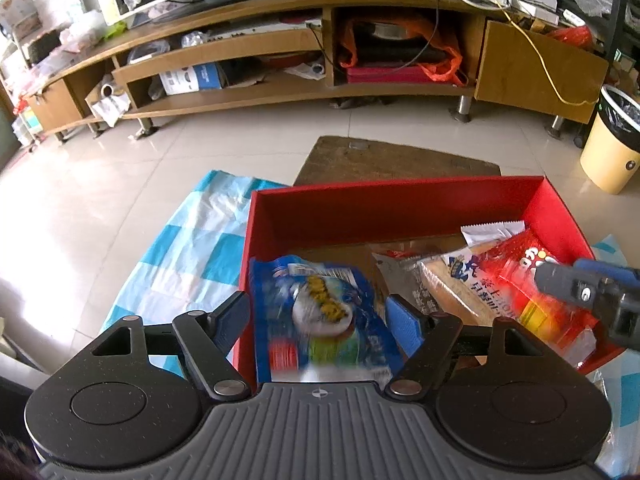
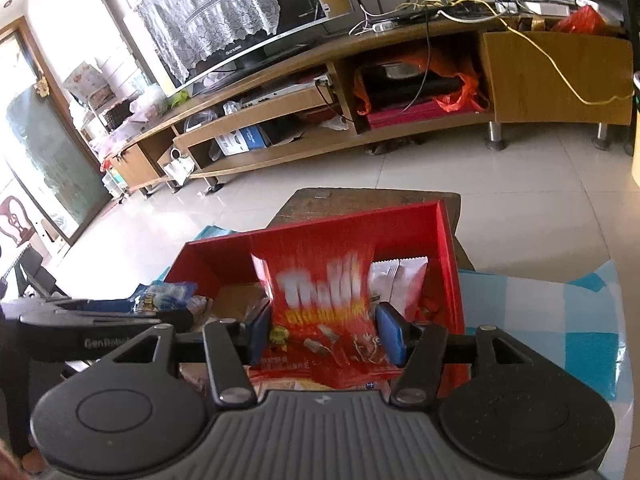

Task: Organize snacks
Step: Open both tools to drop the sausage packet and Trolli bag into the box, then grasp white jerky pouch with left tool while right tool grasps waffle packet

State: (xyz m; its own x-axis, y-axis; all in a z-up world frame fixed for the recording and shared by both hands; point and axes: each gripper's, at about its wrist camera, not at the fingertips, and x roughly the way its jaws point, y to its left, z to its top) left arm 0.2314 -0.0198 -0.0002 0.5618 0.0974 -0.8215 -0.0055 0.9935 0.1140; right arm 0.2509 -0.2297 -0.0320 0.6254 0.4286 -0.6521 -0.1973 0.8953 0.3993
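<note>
A: Left claw point(image 1: 318, 316) clamps our blue snack bag point(image 1: 320, 316) just above the red box point(image 1: 400, 204).

B: Right claw point(image 2: 324, 330) pinches the red snack bag point(image 2: 320, 308) over that box point(image 2: 404, 224). Both bags look slippery; we risk one sliding out beside the wall.

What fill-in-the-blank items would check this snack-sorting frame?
1. The left gripper has a ____ snack packet between its fingers.
2. The right gripper has a ____ snack bag between its fingers.
3. Both packets are over the open ____ box.
4. The cloth under the box is checked white and ____.

Missing words: blue; red; red; blue
</note>
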